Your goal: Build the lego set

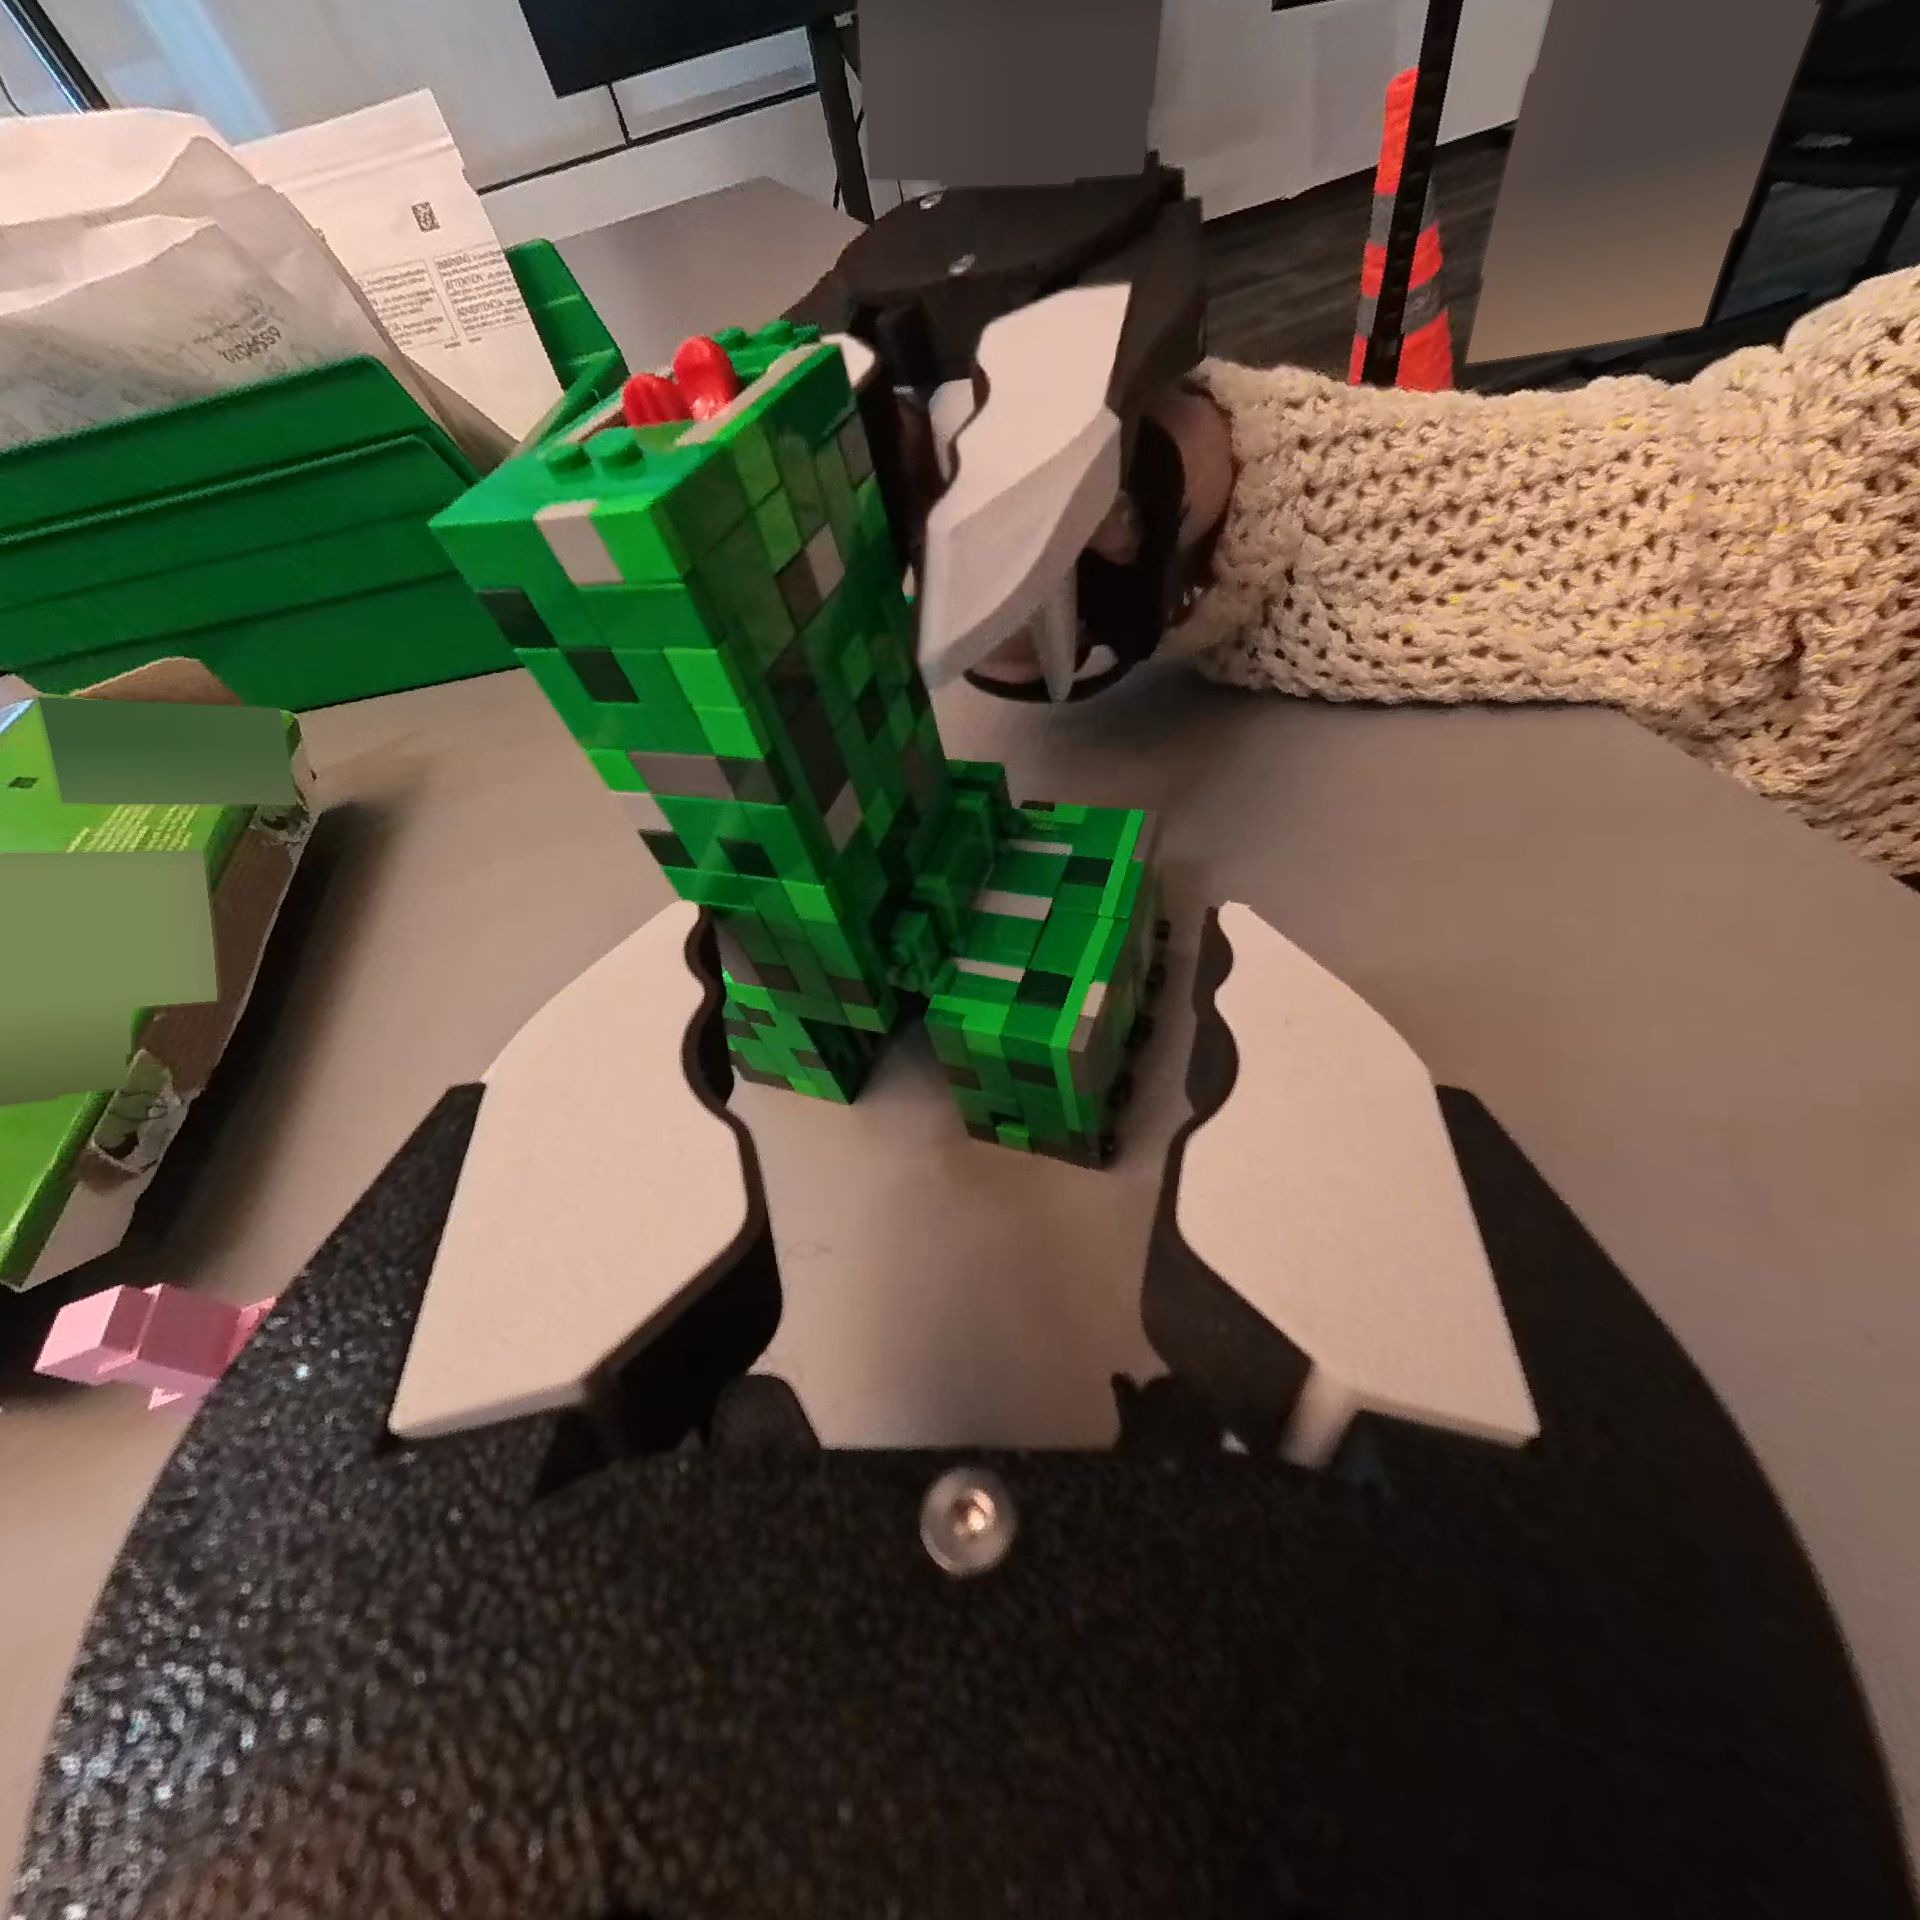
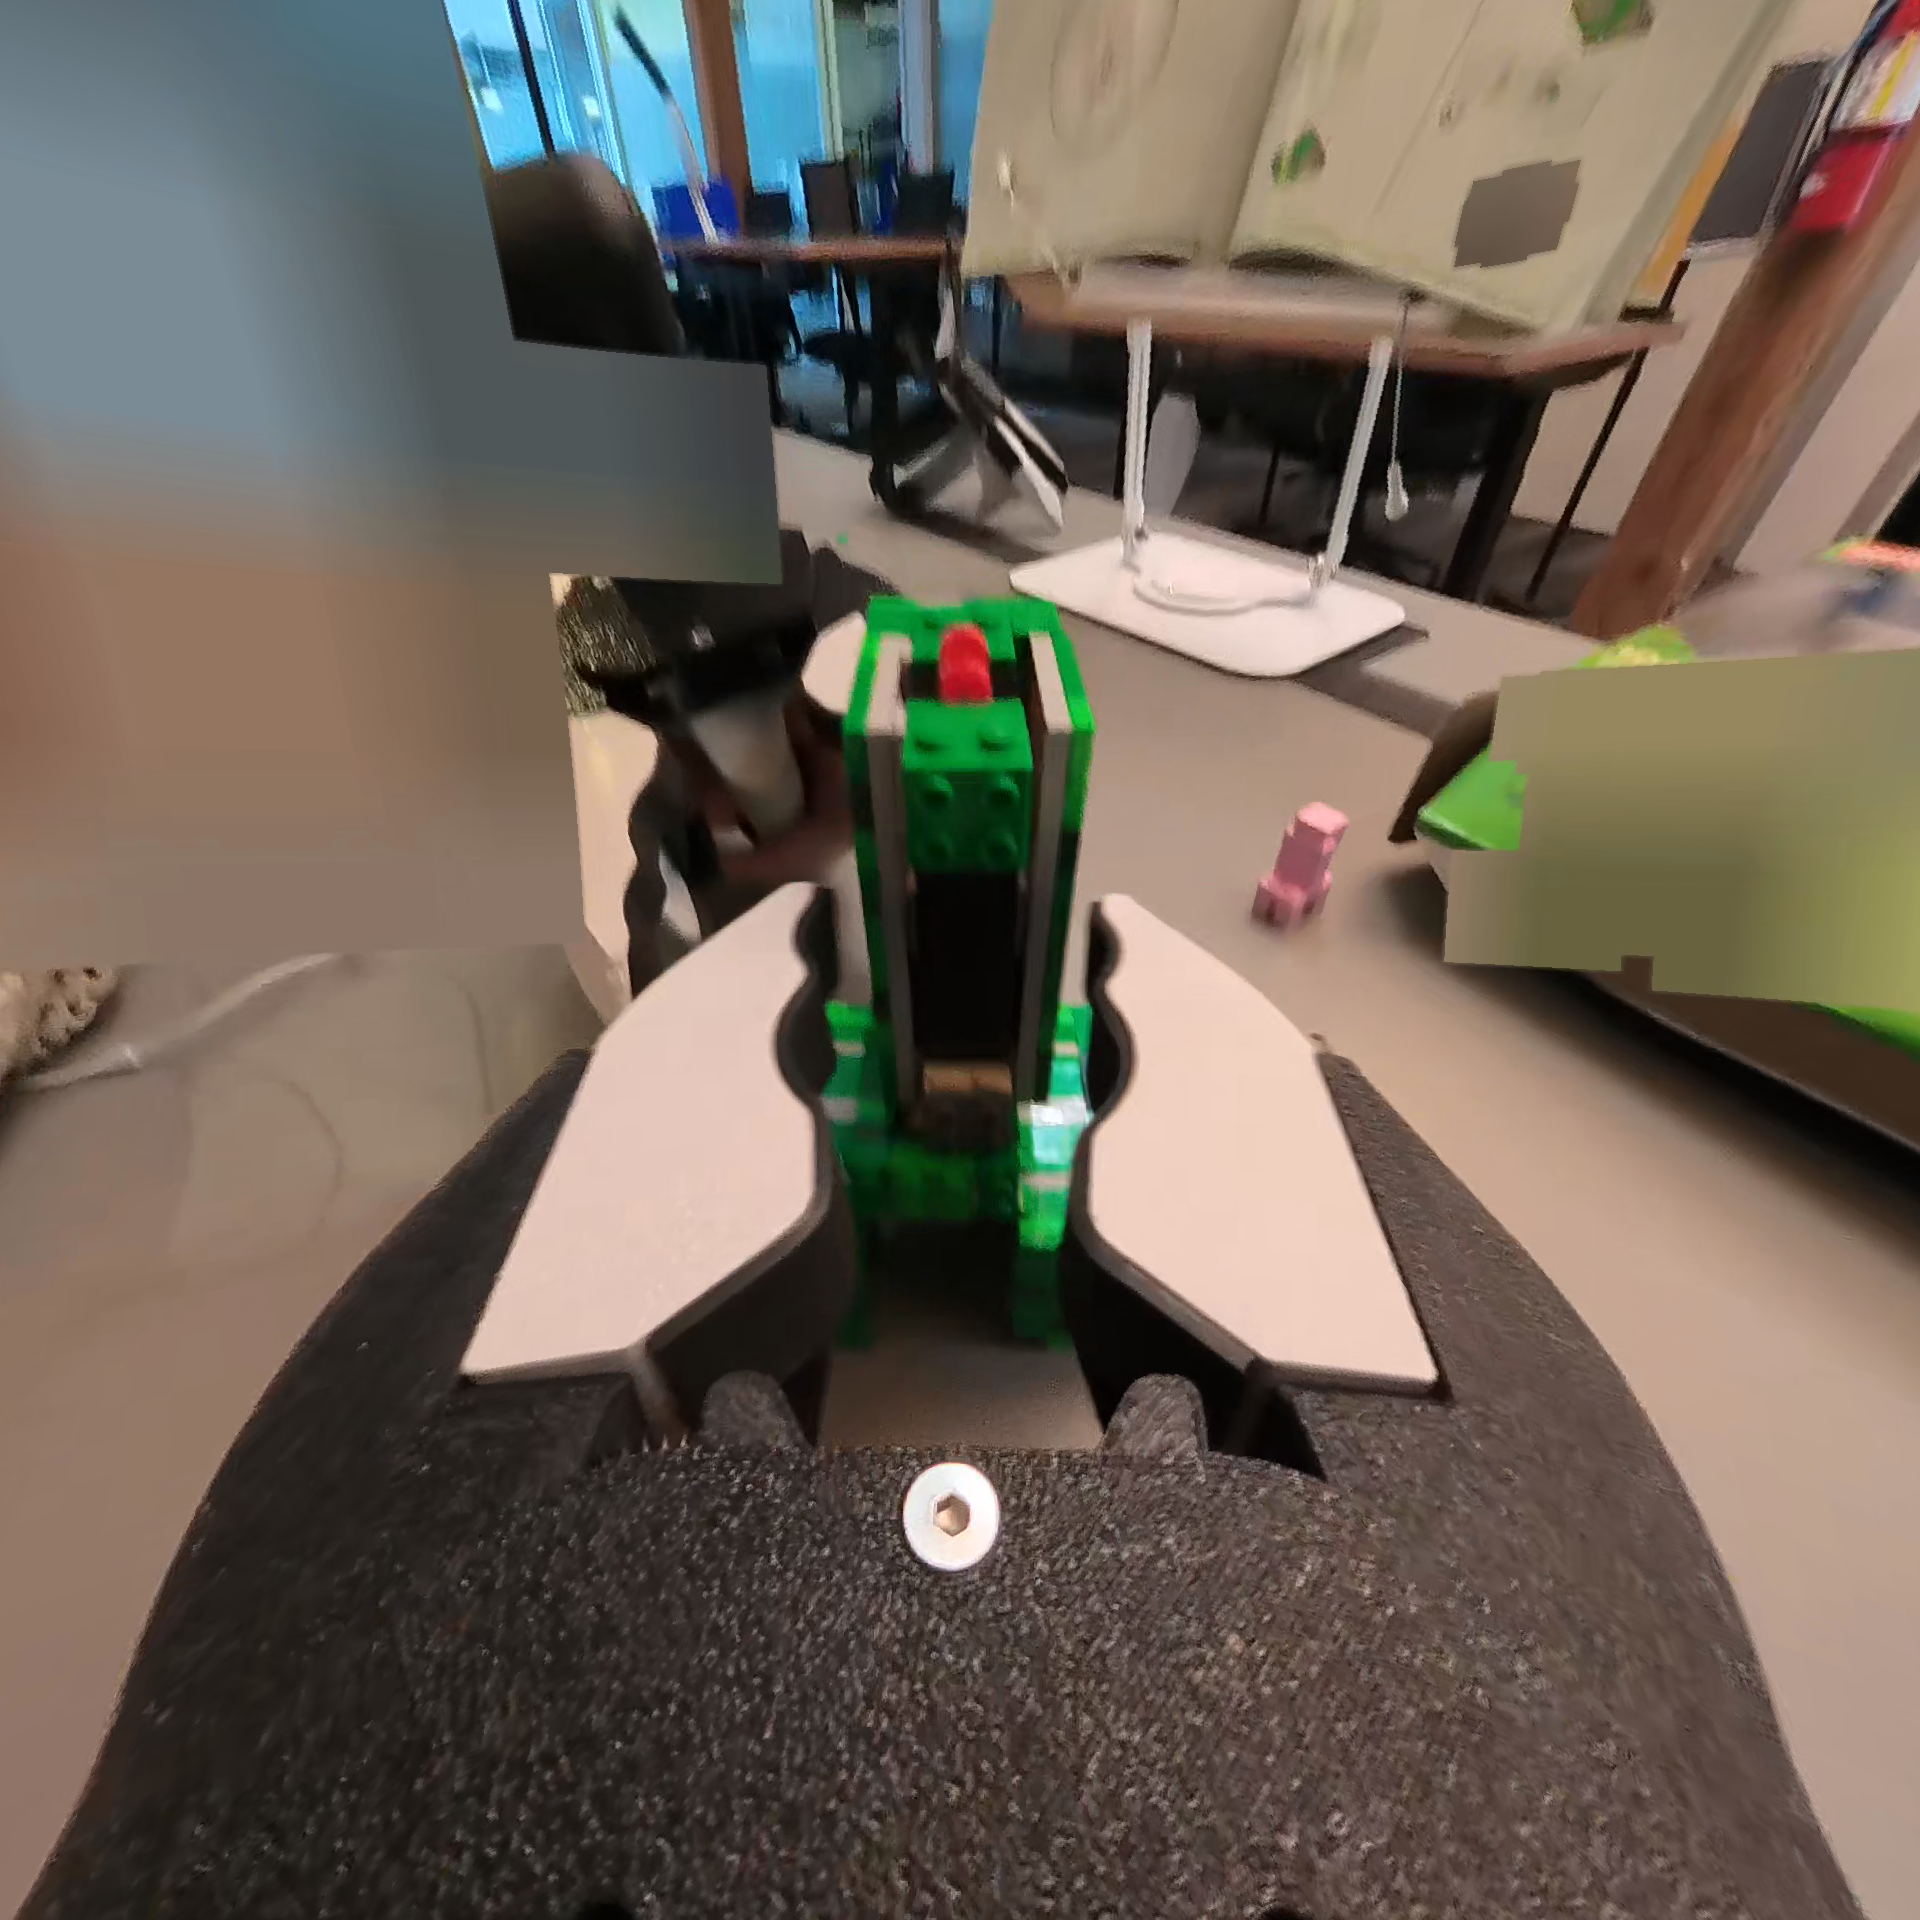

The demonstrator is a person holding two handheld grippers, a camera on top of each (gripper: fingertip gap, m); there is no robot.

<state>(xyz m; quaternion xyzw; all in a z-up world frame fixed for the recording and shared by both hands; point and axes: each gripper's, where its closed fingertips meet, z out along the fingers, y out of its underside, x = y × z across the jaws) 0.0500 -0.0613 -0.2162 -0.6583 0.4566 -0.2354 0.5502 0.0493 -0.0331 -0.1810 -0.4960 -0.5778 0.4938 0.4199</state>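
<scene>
On the grey table (image 1: 1455, 935): green brick model and both grippers.
Green box (image 1: 208, 561): behind the model, left.
Model (image 1: 748, 727): tall green tower, standing on blocky feet, red pieces (image 1: 681, 379) in its open top.
Right gripper (image 2: 956, 1039): fingers pinch the model's lower body.
Left gripper (image 1: 956, 997): jaws spread around the feet, left finger (image 1: 623, 1091) touching.
Pink figure (image 2: 1299, 862): apart, standing alone.

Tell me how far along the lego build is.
Done: the green lego figure stands on the table with legs and a tall body assembled. In hand: the left gripper is open around the feet; the right gripper brackets the body, contact unclear. Left: the top is open, red pieces showing, no head fitted. The pink lego pig stands apart.
</scene>
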